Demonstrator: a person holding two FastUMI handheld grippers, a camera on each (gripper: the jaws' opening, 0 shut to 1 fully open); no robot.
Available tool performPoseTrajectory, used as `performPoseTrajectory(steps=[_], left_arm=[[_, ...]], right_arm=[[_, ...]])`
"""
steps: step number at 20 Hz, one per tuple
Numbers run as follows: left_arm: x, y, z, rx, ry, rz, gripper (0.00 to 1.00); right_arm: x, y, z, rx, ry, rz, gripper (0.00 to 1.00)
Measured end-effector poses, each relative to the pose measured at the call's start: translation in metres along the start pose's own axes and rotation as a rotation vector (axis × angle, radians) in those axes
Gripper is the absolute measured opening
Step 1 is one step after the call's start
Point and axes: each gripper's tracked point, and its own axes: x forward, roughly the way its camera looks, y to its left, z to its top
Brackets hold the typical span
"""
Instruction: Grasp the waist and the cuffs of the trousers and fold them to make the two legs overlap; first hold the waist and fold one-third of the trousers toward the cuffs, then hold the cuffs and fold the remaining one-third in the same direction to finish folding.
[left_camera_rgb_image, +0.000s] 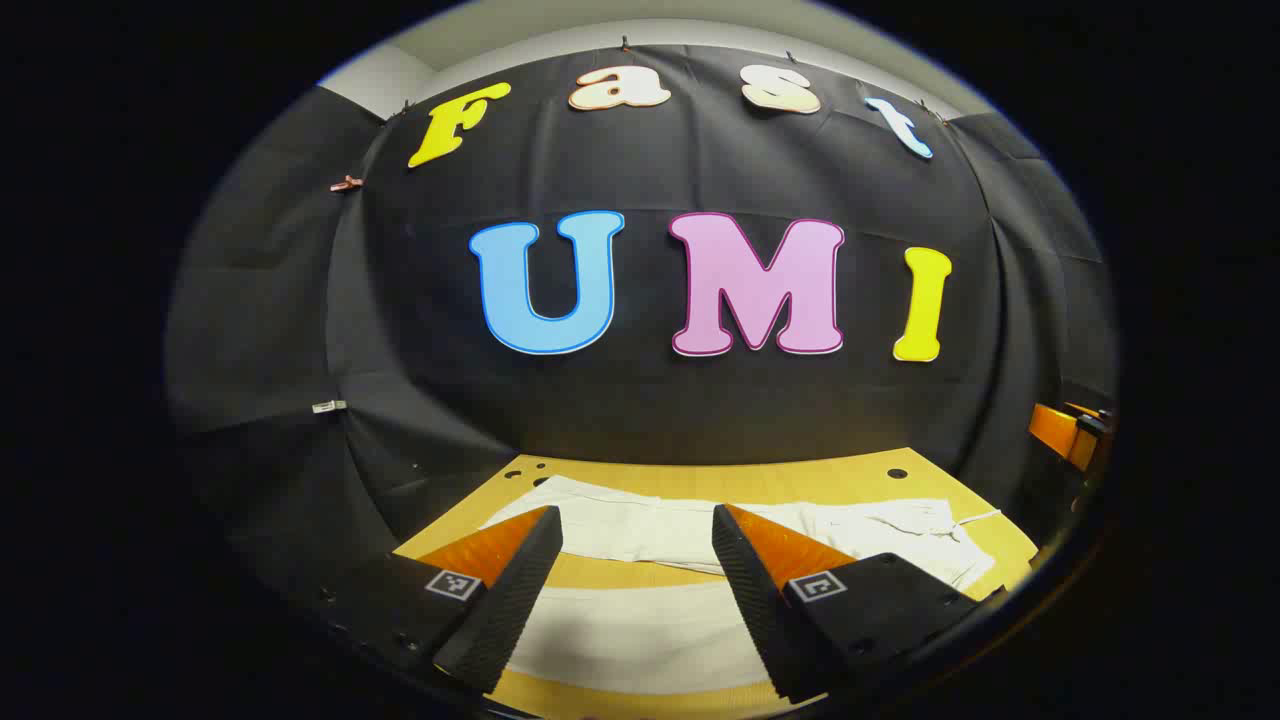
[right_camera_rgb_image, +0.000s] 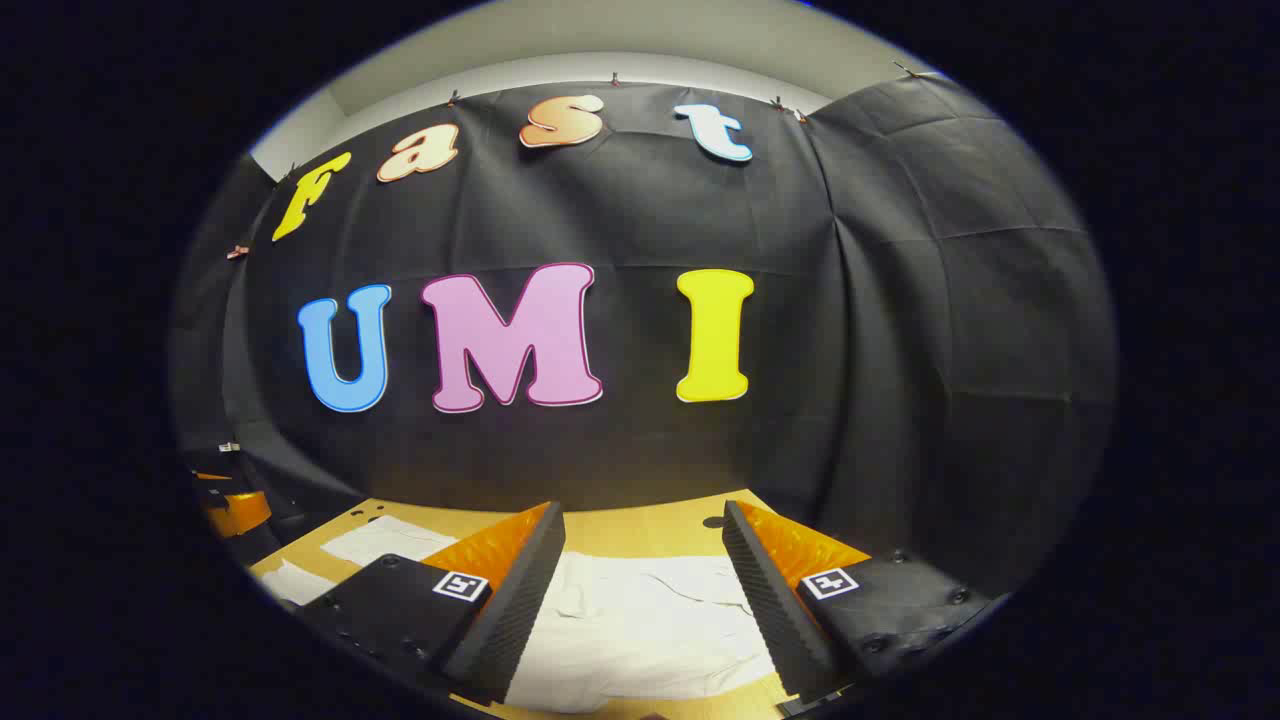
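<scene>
Currently both grippers, left (left_camera_rgb_image: 637, 540) and right (right_camera_rgb_image: 642, 535), hover spread above flat white cotton trousers (left_camera_rgb_image: 660, 530); should pinch waist and cuffs at 6 o'clock edge squarely.

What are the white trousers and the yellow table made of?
The trousers look like soft woven cloth, maybe cotton: matte, with creases and a loose drawstring. The table looks like smooth wood or plywood: a flat, pale yellow-brown board with drilled holes. I can't be sure of either.
</scene>
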Motion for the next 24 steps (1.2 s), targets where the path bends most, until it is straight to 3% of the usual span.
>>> performPoseTrajectory(steps=[7,12,19,24], left_arm=[[0.013,0.001,-0.009,-0.029,0.018,0.013,0.95],[0.019,0.010,-0.021,-0.074,0.049,0.063,0.95],[0.021,0.015,-0.020,-0.032,0.039,0.080,0.96],[0.023,0.019,-0.027,0.006,0.070,0.066,0.96]], right_arm=[[0.021,-0.012,-0.014,-0.049,0.017,0.009,0.99],[0.031,-0.014,-0.023,-0.039,0.029,0.037,0.98],[0.042,-0.019,-0.028,-0.069,0.044,0.061,0.98],[0.051,-0.045,-0.041,-0.235,0.065,0.120,0.97]])
